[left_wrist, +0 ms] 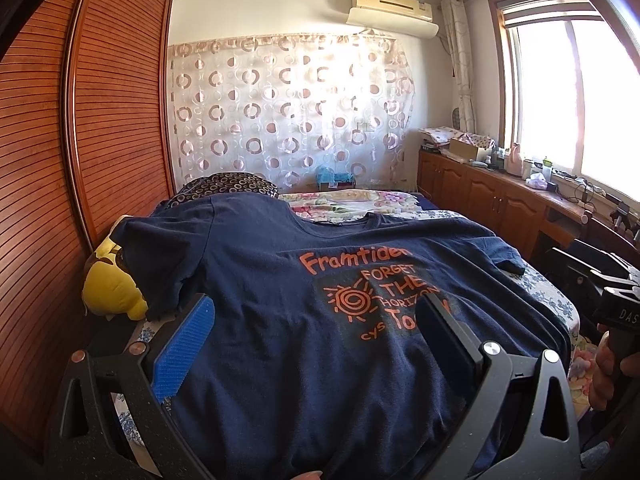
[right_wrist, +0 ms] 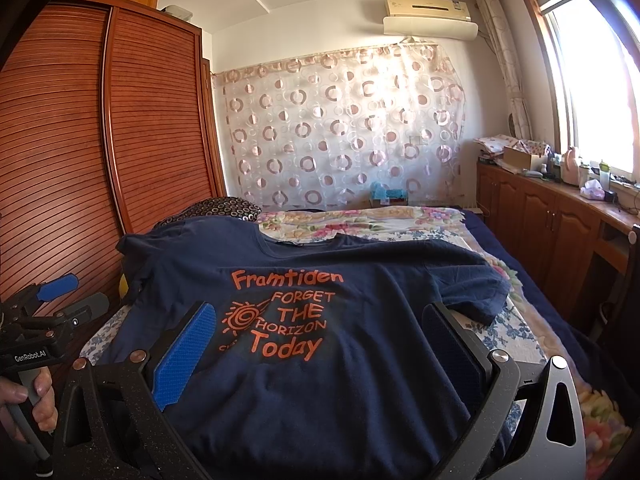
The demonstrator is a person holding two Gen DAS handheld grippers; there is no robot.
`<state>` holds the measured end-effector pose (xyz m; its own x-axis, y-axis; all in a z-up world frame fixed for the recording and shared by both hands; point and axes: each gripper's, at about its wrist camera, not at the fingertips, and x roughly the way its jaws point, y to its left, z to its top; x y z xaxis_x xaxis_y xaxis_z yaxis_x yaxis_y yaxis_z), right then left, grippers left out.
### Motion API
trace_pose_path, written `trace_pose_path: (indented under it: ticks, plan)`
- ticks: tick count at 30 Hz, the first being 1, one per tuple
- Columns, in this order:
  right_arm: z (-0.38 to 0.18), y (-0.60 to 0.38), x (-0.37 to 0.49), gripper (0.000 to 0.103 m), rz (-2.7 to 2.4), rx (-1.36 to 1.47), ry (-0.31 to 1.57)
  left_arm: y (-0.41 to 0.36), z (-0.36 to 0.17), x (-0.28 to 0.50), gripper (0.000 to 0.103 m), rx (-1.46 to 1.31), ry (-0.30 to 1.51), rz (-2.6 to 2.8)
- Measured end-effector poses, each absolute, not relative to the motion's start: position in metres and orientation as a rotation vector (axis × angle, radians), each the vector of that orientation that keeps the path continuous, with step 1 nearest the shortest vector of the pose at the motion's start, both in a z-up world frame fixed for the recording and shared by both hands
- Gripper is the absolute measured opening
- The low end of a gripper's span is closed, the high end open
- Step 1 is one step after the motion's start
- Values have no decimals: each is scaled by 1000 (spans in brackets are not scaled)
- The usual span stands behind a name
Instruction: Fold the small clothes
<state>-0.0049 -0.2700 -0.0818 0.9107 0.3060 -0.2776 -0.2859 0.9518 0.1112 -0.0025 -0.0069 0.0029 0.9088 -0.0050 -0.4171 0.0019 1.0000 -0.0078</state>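
Both the left tongs and right tongs gape apart, empty, over the navy T-shirt; a shallow pinch might slip off, bunching its sleeve at frame right.

Home bedroom: bed, wardrobe, curtains.

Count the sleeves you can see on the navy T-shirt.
2. The left sleeve lies toward the wardrobe, over a yellow toy. The right sleeve lies toward the window side, on the floral bedspread. Both show in both views.
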Motion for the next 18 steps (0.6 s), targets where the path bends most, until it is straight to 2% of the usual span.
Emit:
trace_pose_path:
  ticks: [18]
  plan:
    - [-82,-269,-5,103,305,68,300,-8,18,-7,101,-4,419,-4]
